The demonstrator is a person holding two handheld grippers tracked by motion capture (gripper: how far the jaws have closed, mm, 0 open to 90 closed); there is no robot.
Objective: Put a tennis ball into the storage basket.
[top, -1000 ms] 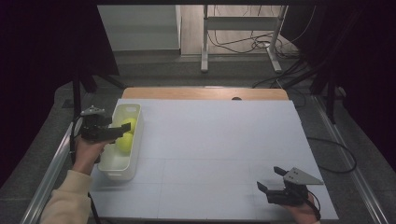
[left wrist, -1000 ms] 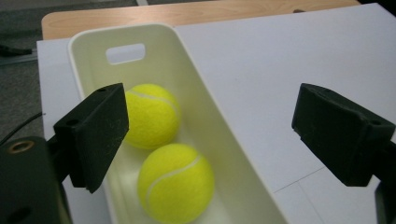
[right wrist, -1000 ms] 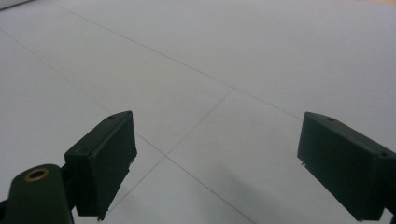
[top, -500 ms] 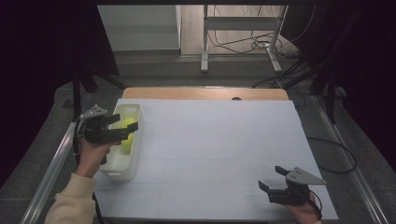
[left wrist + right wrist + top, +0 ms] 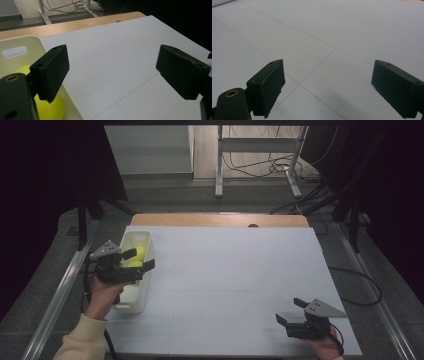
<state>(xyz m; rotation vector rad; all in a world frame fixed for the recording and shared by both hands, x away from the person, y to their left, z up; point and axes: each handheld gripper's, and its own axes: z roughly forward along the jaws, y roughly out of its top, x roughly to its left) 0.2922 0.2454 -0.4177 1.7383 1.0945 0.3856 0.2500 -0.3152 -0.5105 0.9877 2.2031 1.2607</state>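
Scene: a person works two hand-held grippers at a table topped with a white board [image 5: 230, 280], seen from above and from a camera on each tool.
Left gripper: the left gripper [image 5: 138, 260] hangs over the right-hand rim of a cream bin [image 5: 134, 295] at the board's left edge, its black jaws pointing toward the board's middle.
Left gripper state: jaws spread wide with only air between them; they have just been closing a little, and nothing sits in the gap.
Tennis balls: yellow-green tennis balls [image 5: 139, 255] lie inside the bin, at least two in number, below and just behind the left gripper's far jaw.
Ball against tool: in the left gripper view one ball [image 5: 48, 110] sits low in the bin under the left-hand jaw, apart from the pads and outside the gap, while the other jaw stands out over bare board.
Bin: long and narrow, with a slot handle in its far end wall [image 5: 14, 51].
Right gripper: the right gripper [image 5: 290, 312] rests near the board's front right corner, well apart from bin and balls.
Right gripper state: jaws parted wide over bare white surface crossed by thin seams, gripping nothing.
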